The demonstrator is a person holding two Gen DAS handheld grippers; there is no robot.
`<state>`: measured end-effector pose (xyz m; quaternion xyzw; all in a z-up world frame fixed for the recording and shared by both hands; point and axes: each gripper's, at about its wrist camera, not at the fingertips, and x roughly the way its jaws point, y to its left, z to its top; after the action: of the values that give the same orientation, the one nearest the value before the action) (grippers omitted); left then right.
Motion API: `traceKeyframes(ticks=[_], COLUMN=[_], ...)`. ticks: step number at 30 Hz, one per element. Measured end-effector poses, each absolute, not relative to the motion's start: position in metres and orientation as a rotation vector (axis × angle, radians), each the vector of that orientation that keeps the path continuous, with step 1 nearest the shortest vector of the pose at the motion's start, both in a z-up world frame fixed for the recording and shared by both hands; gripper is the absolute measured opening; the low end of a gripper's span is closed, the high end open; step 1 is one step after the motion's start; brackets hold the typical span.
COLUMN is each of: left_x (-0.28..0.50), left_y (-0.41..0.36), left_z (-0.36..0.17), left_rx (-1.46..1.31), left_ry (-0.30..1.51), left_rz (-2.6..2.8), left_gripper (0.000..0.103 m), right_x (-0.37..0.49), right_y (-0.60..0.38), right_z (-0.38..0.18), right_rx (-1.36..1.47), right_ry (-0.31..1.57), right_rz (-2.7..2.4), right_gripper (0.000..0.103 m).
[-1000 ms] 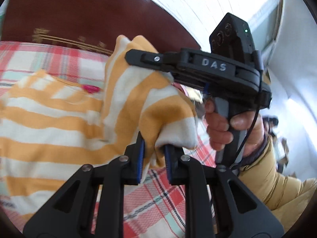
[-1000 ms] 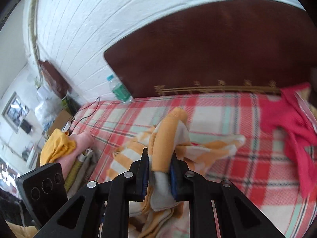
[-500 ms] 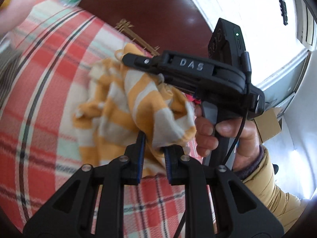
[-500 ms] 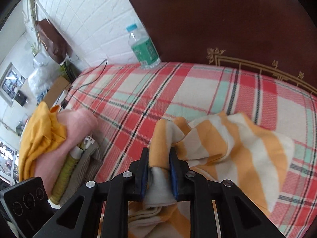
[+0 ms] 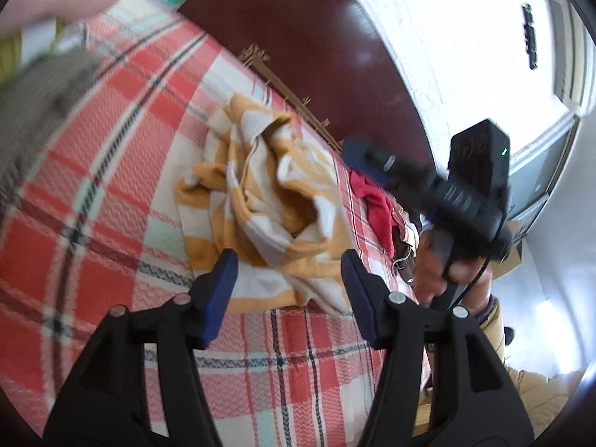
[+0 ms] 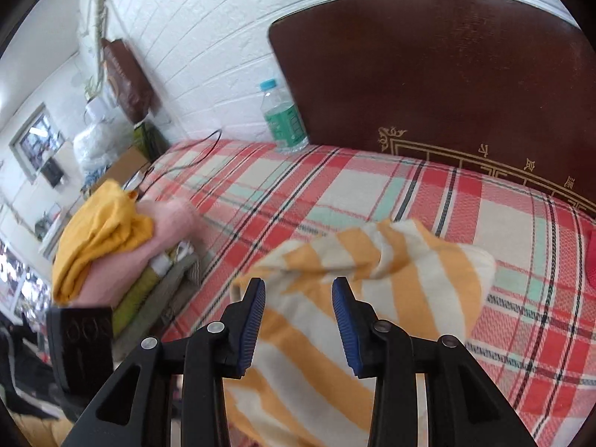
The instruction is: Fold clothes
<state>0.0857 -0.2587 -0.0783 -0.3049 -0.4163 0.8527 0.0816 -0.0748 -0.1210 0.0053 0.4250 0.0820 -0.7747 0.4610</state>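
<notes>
An orange-and-white striped garment [image 5: 272, 208] lies crumpled on the red plaid bedspread [image 5: 111, 201]. My left gripper [image 5: 288, 272] is open just above its near edge and holds nothing. The garment also shows in the right wrist view [image 6: 372, 290], spread under my right gripper [image 6: 298, 298], which is open and empty. The right gripper also appears in the left wrist view [image 5: 428, 190], blurred, to the right of the garment.
A stack of folded clothes [image 6: 111, 246] with a yellow and a pink piece on top lies at the bed's left edge. A water bottle [image 6: 283, 119] stands by the dark headboard [image 6: 447, 74]. A red garment [image 5: 376, 208] lies to the right. A black cable [image 6: 186, 160] runs across the far left of the bed.
Both grippers were shut on the striped garment and have opened, dropping it onto the bedspread. Both have pulled back slightly from it.
</notes>
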Motion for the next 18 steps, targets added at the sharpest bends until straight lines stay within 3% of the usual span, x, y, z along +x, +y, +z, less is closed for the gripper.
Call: traceKeyframes(ticks=[10,12,14,16,18], left_x=[0.082,0.079,0.074,0.066,0.065], left_y=[-0.272,-0.272,-0.273,-0.272,-0.270], left_z=[-0.075,-0.079,-0.083,-0.088,-0.091], left_rx=[-1.017,-1.047,-1.054,-1.068,-1.085], left_ry=[-1.180,-1.173,-1.173,-1.173,-1.182], left_rz=[2.662,2.656,2.661,2.660,2.653], left_gripper=[0.060,0.061,0.064,0.080,0.080], right_x=[-0.009,-0.015,-0.022,-0.027,-0.027], right_y=[-0.158,-0.146,-0.131,-0.114,-0.101], right_z=[-0.053,-0.043,-0.032,-0.024,-0.021], right_rx=[0.917,0.951,0.983,0.990,0.979], right_ry=[0.670,0.582,0.475,0.404,0.397], right_rz=[-1.876,-1.851,-1.832,-1.838,-1.860], right_gripper=[0.038,0.038,0.046,0.048,0.049])
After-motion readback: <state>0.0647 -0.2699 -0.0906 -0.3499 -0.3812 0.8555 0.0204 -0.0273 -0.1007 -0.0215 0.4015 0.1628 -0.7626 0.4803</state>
